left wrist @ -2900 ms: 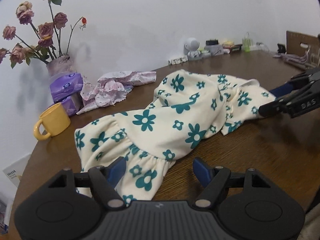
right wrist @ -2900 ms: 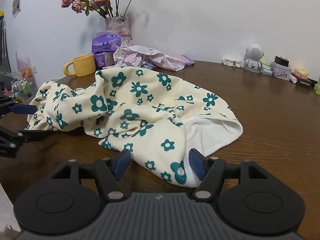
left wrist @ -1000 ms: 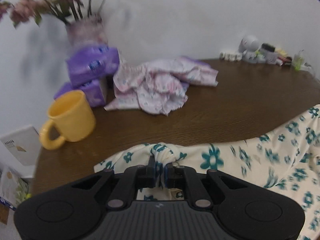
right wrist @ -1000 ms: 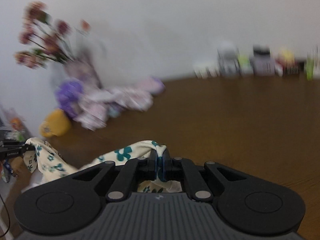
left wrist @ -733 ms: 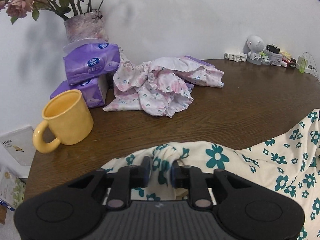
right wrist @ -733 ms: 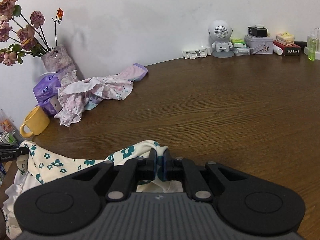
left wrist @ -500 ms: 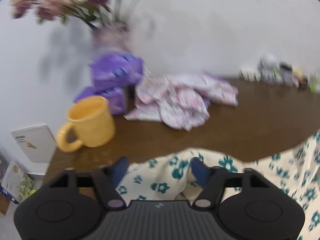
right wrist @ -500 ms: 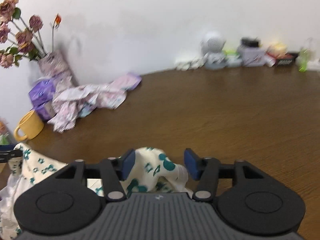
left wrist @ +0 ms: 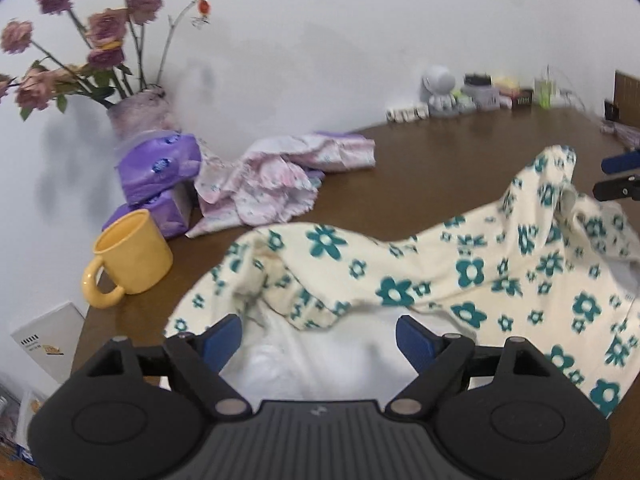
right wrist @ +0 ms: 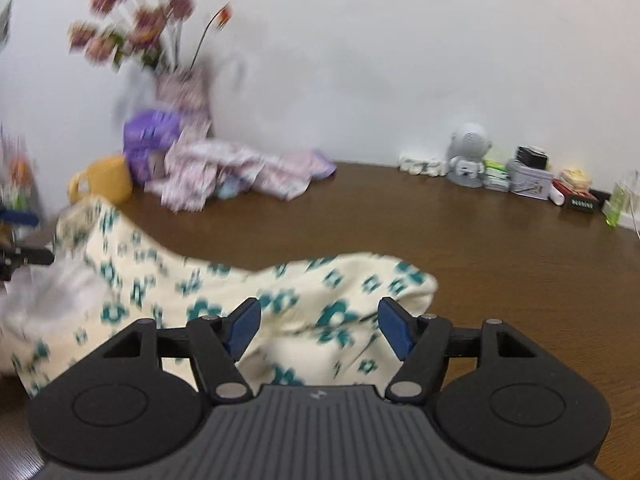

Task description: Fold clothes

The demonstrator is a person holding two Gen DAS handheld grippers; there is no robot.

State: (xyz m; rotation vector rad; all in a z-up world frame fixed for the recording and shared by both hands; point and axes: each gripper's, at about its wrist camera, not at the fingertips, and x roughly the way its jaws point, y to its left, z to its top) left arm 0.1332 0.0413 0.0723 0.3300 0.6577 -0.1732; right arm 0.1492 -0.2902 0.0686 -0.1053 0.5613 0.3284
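Your left claw (left wrist: 319, 336) stands spread wide, its blue pads clear of the cloth, with the white inner side of the flowered garment (left wrist: 472, 264) lying loose between them. Your right claw (right wrist: 319, 330) is opening at this moment; the cream fabric with teal flowers sits between its pads, and neither pad presses on it. The flowered garment lies in a long rumpled band across the near part of the brown surface (right wrist: 500, 240), running from one claw to the other, its near edge turned up so the plain white lining shows. In the left wrist view your right claw appears at the far right edge, just beside the raised end of the garment. Beyond the garment on the left stands a yellow mug (left wrist: 130, 254), handle toward you, near the garment's left end but apart from it. Behind the mug are purple tissue packs (left wrist: 158, 166), stacked, and just right of them a crumpled pink garment (left wrist: 276, 180) touching the packs. Farther back against the white wall is a vase of dried roses (left wrist: 138, 110). At the far right of the surface, along the wall, sits a small white robot figure (right wrist: 468, 154) with a row of little boxes and tins beside it.
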